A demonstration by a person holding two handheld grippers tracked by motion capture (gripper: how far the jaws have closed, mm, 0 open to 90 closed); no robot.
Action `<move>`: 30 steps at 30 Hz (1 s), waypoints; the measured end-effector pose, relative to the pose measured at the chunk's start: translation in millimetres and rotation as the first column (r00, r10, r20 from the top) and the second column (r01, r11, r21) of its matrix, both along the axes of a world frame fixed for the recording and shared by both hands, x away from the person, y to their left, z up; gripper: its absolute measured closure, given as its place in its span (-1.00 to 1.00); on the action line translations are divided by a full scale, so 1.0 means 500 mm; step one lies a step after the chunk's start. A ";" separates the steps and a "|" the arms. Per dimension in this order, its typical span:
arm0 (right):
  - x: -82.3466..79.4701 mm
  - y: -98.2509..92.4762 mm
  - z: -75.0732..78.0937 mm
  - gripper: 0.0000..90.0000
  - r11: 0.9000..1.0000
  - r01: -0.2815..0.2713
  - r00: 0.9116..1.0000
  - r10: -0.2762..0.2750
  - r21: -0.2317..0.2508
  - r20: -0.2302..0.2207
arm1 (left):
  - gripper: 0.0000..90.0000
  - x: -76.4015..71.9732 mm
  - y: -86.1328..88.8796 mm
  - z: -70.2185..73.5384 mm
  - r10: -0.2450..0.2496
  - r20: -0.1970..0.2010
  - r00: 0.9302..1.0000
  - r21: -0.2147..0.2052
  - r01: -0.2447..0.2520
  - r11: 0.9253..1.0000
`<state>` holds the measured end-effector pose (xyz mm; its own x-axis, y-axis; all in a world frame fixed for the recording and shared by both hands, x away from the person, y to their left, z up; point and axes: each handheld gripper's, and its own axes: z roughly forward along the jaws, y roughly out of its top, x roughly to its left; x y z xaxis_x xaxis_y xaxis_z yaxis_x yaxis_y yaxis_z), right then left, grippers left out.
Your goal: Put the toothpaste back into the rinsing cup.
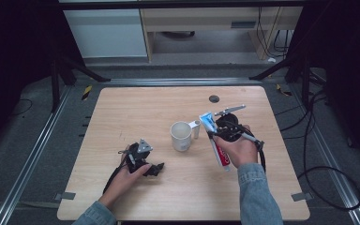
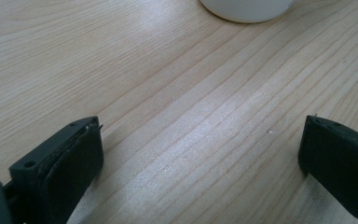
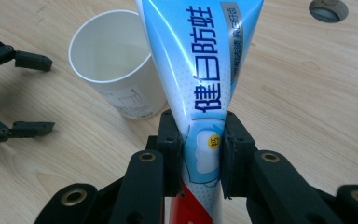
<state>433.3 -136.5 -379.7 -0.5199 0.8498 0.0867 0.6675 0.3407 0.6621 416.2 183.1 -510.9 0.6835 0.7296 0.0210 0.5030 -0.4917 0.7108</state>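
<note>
— Two black jaws of the right gripper (image 3: 200,144) fill the bottom of the right gripper view, and they are clamped on a toothpaste tube (image 3: 200,70). How does the tube sit?

— Its blue and white body runs up between the pads, which press on both flanks low down, where blue gives way to red. In the high view the tube (image 1: 215,140) slants over the table (image 1: 136,103), flat crimped end up near the white cup (image 1: 181,136), red end down by the person's right hand (image 1: 239,150).

— And the cup itself?

— It stands upright on the wood, mouth open. From the right gripper view the cup (image 3: 116,65) shows a bare white inside; nothing can be seen in it. The tube is just beside its rim, not in it. Whether they touch cannot be told.

— What stands beside the cup in the high view?

— A small pale upright item, between cup and tube; too small to tell what it is.

— What about the other tool?

— The left gripper (image 1: 155,168) lies low on the near left part of the table in the person's left hand (image 1: 126,176), well apart from the cup. In the left gripper view its jaws stand wide apart with only bare wood grain between them, and the cup's white base (image 2: 247,9) is at the top edge.

— Anything else on the tabletop?

— A round cable hole (image 1: 214,99) near the far edge.
</note>
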 end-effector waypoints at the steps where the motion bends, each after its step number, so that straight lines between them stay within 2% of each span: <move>1: 0.000 0.001 0.000 0.62 1.000 -0.001 1.000 0.001 0.005 0.009 | -1.00 0.000 0.000 0.000 0.000 0.000 1.000 0.000 0.000 1.000; 8: -0.005 0.007 0.008 0.63 0.999 0.008 0.997 -0.011 0.042 0.076 | -1.00 0.000 0.000 0.000 0.000 0.000 1.000 0.000 0.000 1.000; 15: -0.011 0.007 0.018 0.63 0.997 0.032 0.991 -0.041 0.067 0.131 | -1.00 0.000 0.000 0.000 0.000 0.000 1.000 0.000 0.000 1.000; 18: -0.013 0.008 0.023 0.63 0.996 0.045 0.985 -0.058 0.083 0.163 | -1.00 0.000 0.000 0.000 0.000 0.000 1.000 0.000 0.000 1.000; 22: -0.013 0.007 0.027 0.63 0.993 0.055 0.981 -0.074 0.104 0.181 | -1.00 0.000 0.000 0.000 0.000 0.000 1.000 0.000 0.000 1.000; 30: -0.013 0.002 0.032 0.63 0.991 0.074 0.964 -0.100 0.110 0.246 | -1.00 0.000 -0.001 0.000 0.002 0.000 1.000 -0.001 -0.002 1.000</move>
